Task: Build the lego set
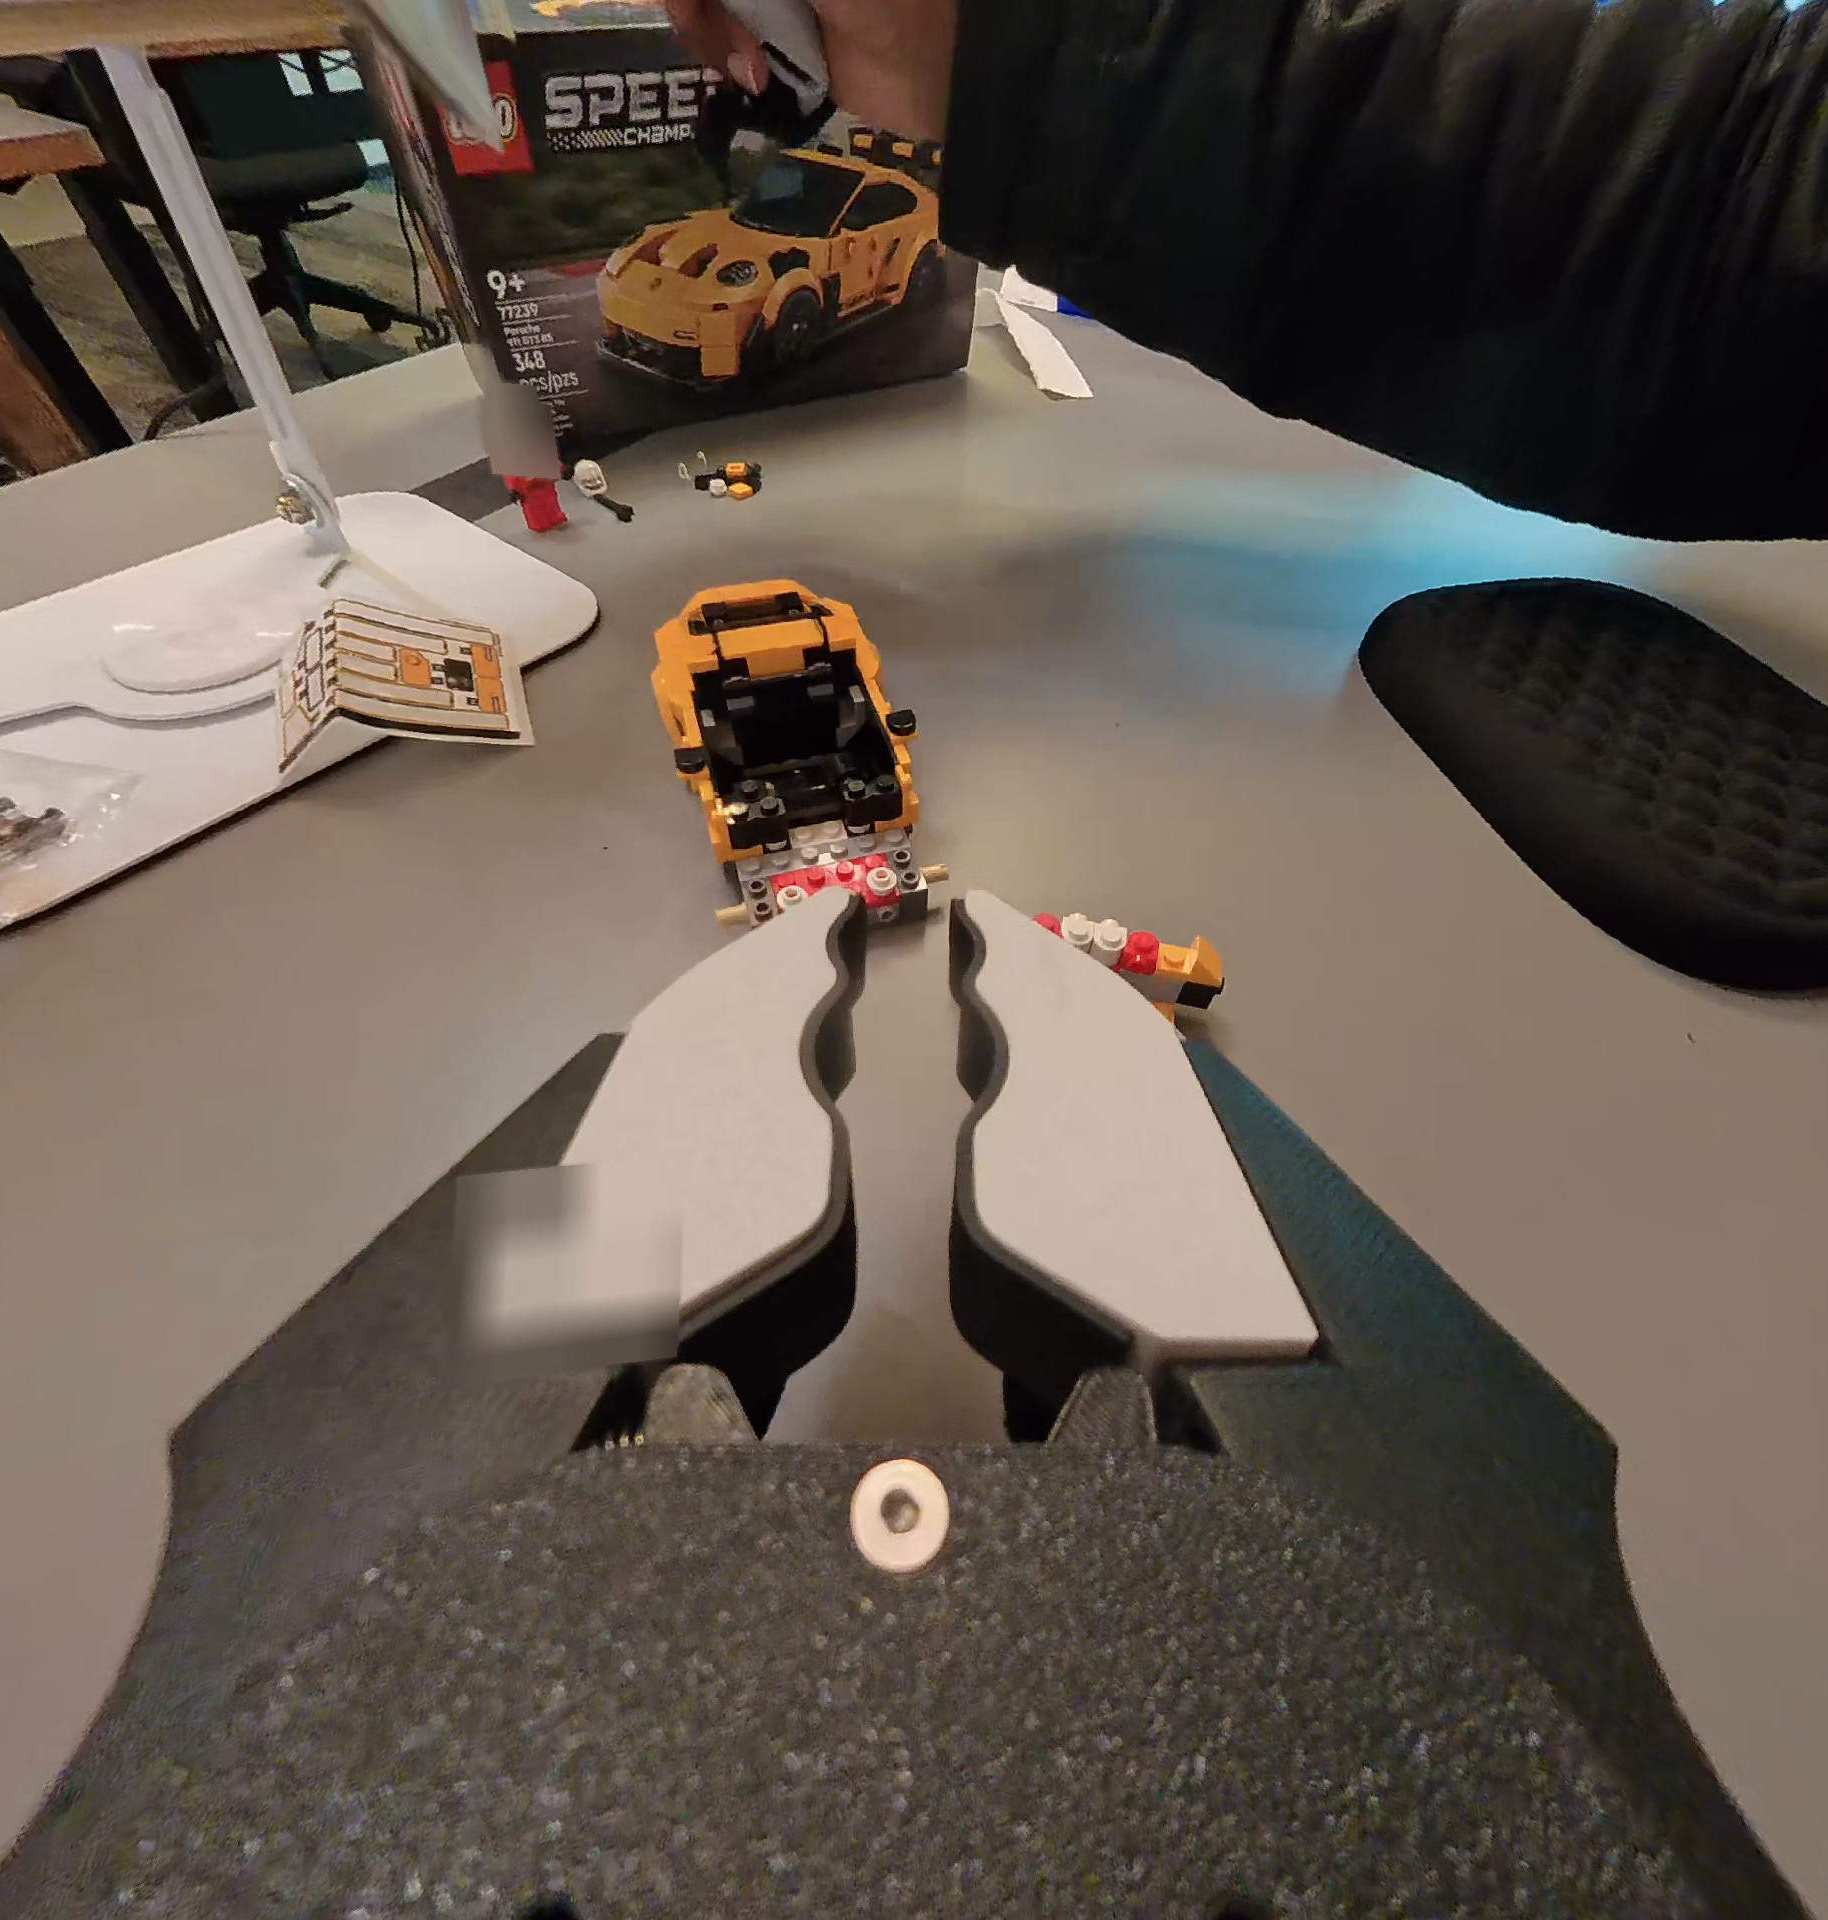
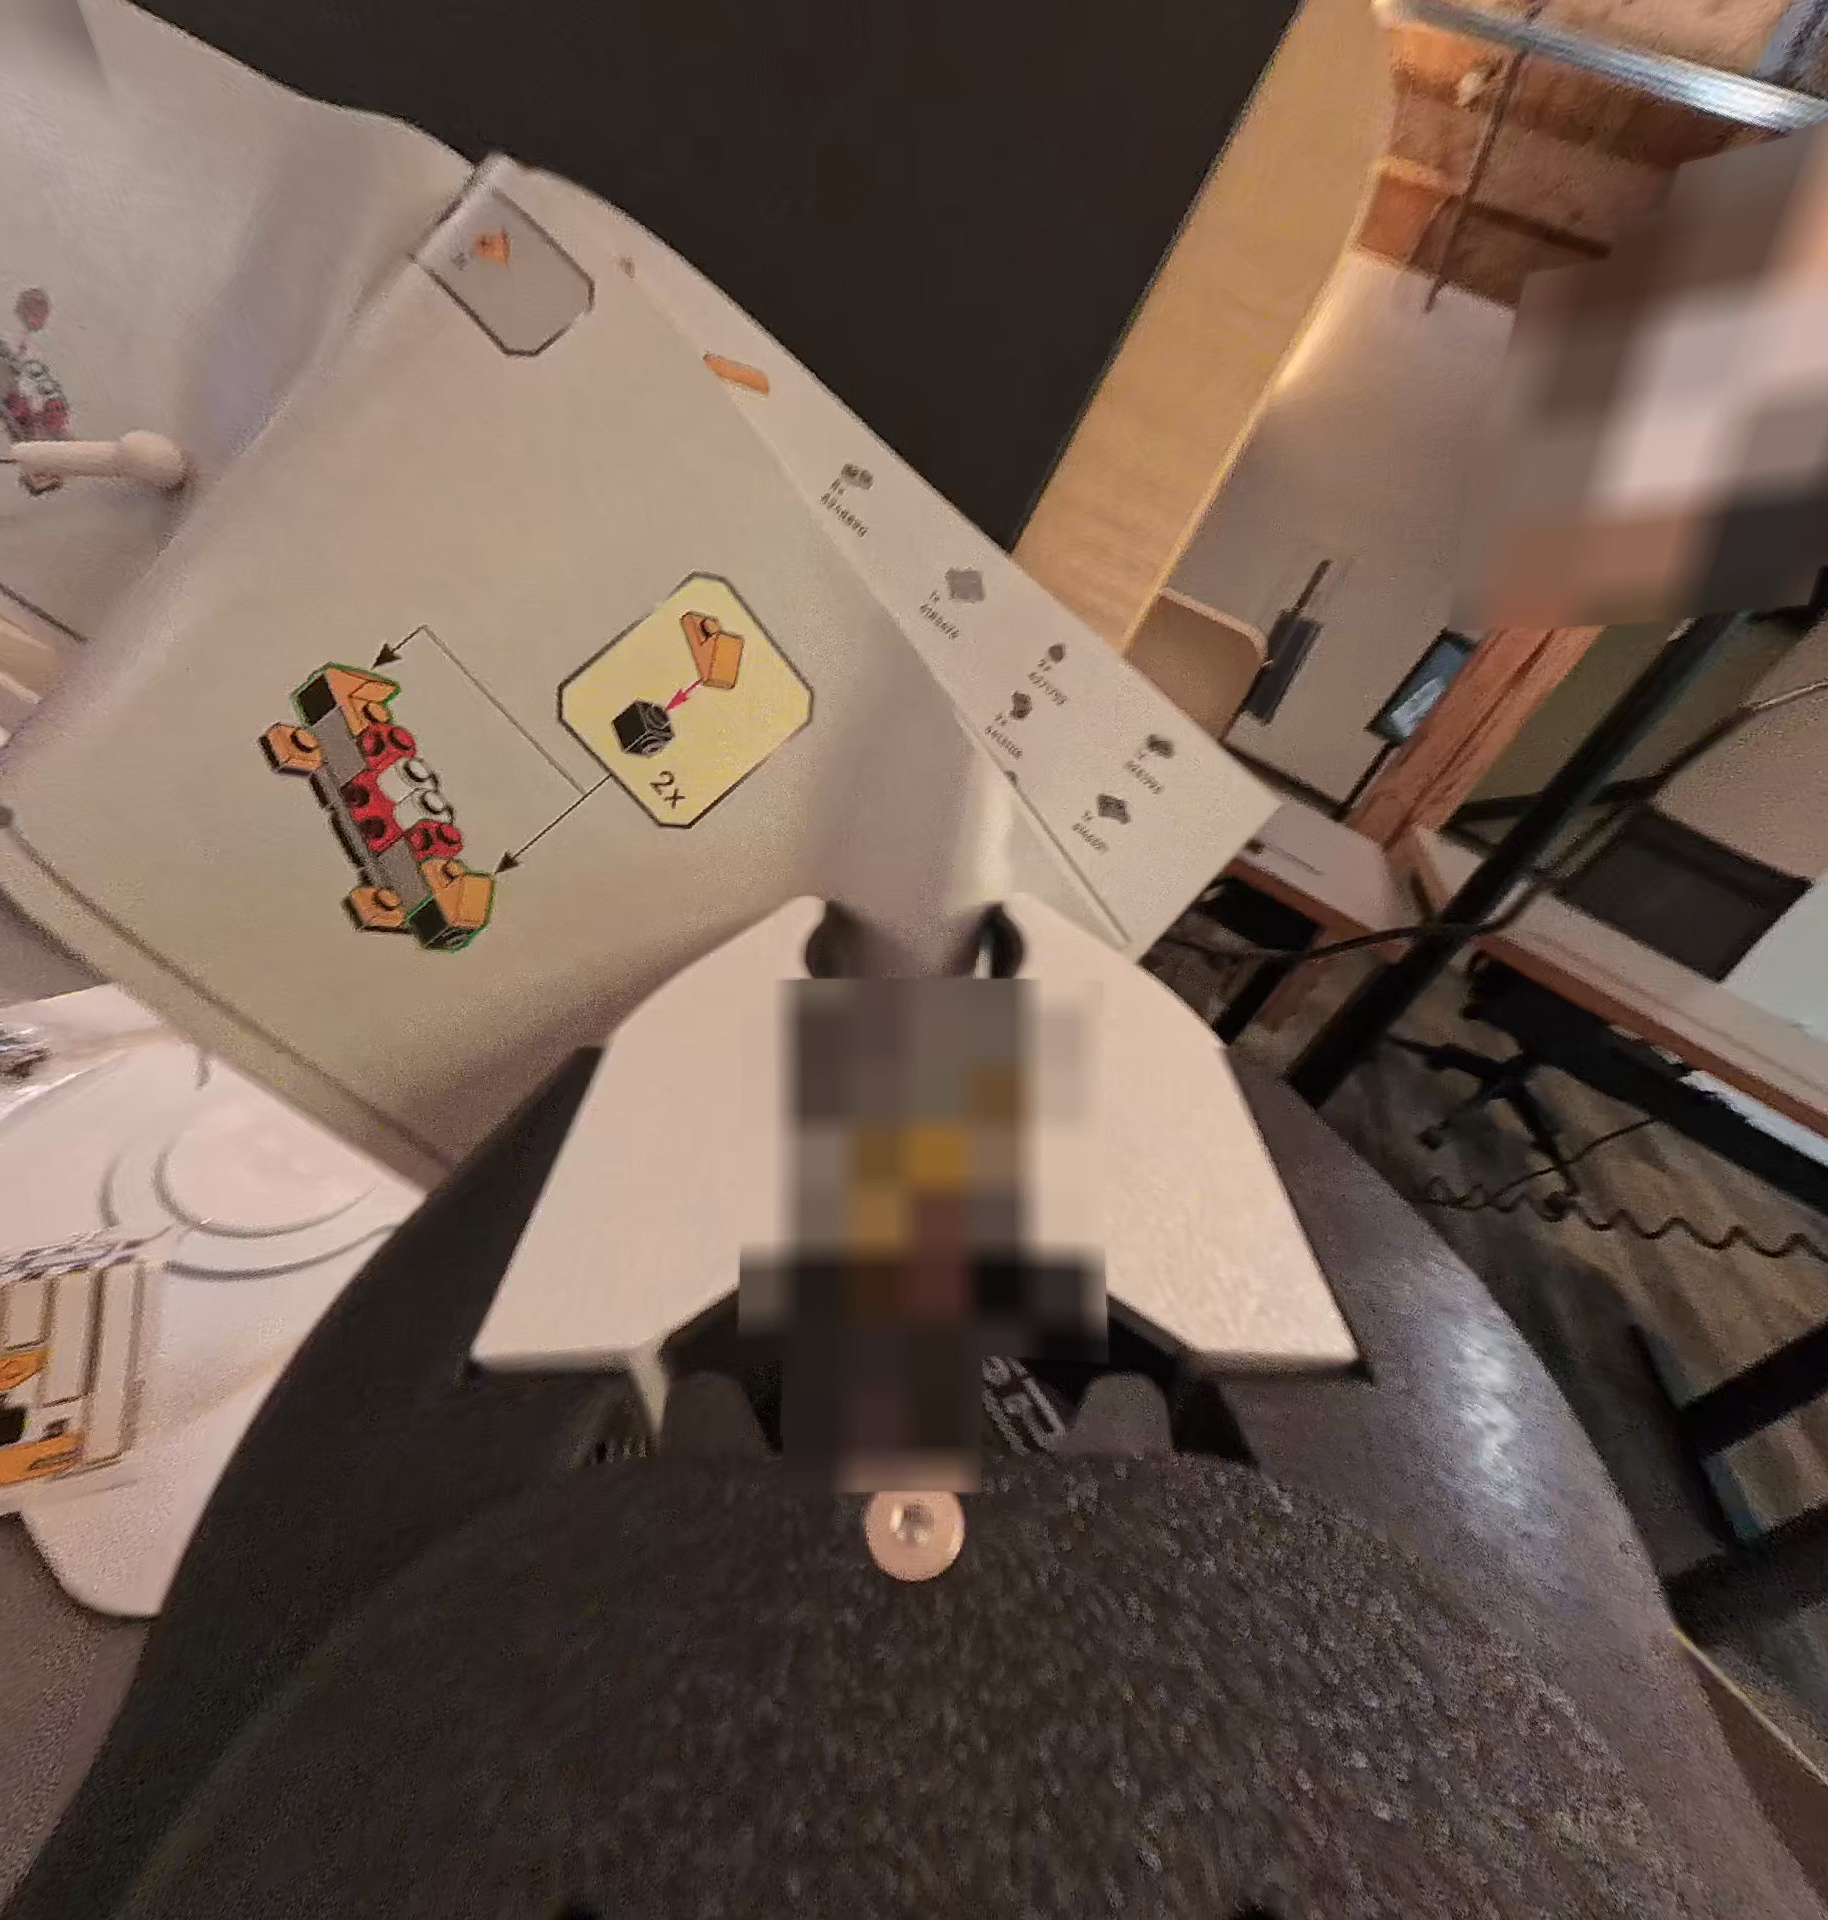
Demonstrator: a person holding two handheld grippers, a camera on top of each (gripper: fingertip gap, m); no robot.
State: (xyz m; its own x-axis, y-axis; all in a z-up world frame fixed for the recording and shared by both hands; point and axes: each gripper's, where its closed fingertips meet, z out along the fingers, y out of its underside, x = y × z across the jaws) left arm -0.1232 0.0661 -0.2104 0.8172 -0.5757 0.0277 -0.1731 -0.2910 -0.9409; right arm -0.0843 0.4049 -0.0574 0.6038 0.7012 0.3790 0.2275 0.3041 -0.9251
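Grey desk (image 1: 1149,644): I'm hovering the left gripper (image 1: 902,914), parted and empty, beside the half-built yellow brick car (image 1: 785,727). Light, stiff, breakable; I'm favouring its solid flanks. Right gripper (image 2: 910,925) seemingly pinching the white instruction booklet (image 2: 474,582).

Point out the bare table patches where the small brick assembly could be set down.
Bare: table between car and black pad; also between car and white base. Crowded: by the box, loose pieces.
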